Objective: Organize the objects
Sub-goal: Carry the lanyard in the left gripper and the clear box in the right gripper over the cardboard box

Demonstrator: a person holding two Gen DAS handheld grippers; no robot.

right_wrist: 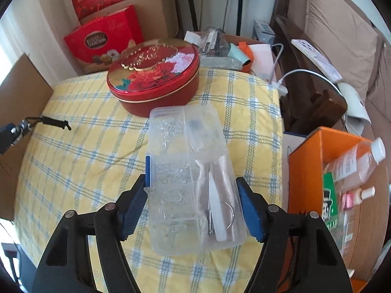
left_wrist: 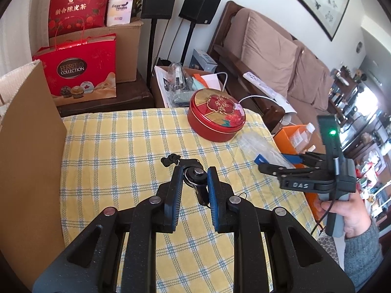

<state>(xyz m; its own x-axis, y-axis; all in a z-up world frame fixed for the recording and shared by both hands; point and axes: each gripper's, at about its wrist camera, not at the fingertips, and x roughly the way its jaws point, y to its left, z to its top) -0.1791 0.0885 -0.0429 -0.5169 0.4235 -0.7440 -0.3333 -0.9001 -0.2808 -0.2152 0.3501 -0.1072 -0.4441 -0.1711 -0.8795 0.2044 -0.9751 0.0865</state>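
My left gripper (left_wrist: 194,171) is shut on a small black clip mount with a silver knob (left_wrist: 196,174), held just above the yellow checked cloth (left_wrist: 117,146); its lanyard shows at the left in the right wrist view (right_wrist: 48,123). My right gripper (right_wrist: 193,171) is shut on a clear plastic compartment box (right_wrist: 193,178) of small hooks and tools, held over the cloth's right side. From the left wrist view the right gripper (left_wrist: 268,162) is at the right with the box (left_wrist: 259,146). A round red and gold tin (left_wrist: 216,114) stands on the cloth; the right wrist view shows it (right_wrist: 154,83) beyond the box.
A cardboard flap (left_wrist: 27,146) stands at the cloth's left edge. An orange box (right_wrist: 315,171) with a bottle (right_wrist: 359,161) and small items sits right of the table. Red gift bags (left_wrist: 80,70), speaker stands, an open carton of clutter (left_wrist: 185,83) and a sofa (left_wrist: 281,56) lie behind.
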